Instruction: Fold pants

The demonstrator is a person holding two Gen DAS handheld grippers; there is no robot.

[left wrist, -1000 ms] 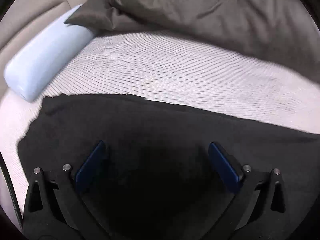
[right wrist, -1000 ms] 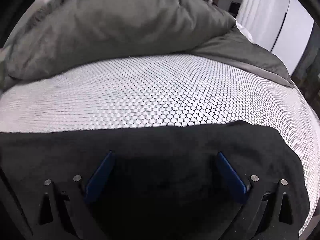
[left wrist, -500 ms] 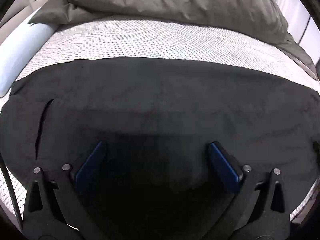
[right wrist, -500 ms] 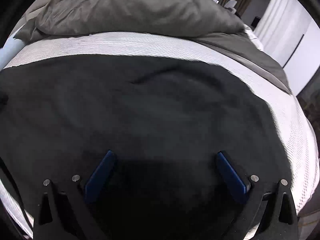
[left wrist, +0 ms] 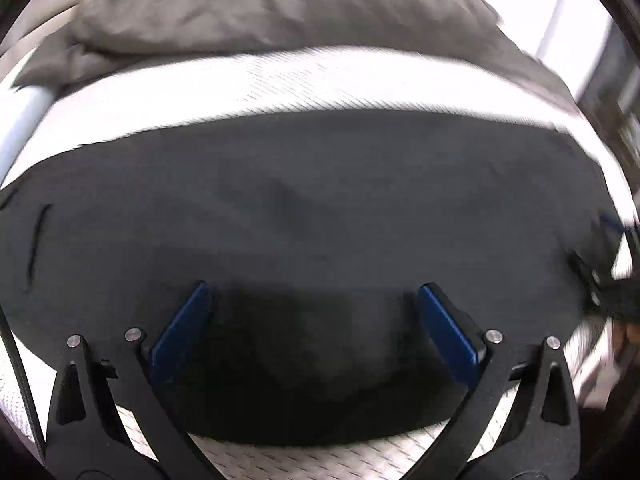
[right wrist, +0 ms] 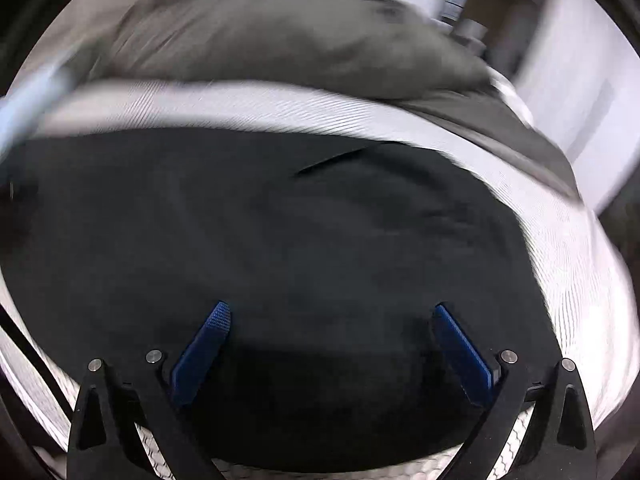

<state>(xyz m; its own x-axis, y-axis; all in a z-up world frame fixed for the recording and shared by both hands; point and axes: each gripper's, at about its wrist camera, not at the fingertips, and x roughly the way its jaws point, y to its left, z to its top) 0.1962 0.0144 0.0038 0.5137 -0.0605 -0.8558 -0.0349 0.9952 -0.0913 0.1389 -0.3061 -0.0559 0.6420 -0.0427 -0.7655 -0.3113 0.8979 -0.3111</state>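
Black pants (left wrist: 320,216) lie flat across the white mesh-patterned bed, folded into a wide band; the right wrist view shows the same pants (right wrist: 280,240) with a pocket slit near their far edge. My left gripper (left wrist: 314,328) hovers open above the pants' near part, nothing between its blue pads. My right gripper (right wrist: 332,344) is likewise open above the cloth. The right gripper's black frame (left wrist: 604,284) shows at the right edge of the left wrist view. Both views are motion-blurred.
A crumpled grey duvet (left wrist: 280,12) is heaped at the far side of the bed (left wrist: 320,80). A pale blue bolster (left wrist: 20,128) lies at the far left. White wall or wardrobe (right wrist: 580,80) and dark floor lie beyond the bed's right edge.
Both grippers have pulled back and risen from the pants, so more of the cloth and the near bed edge now shows. Both stayed open.
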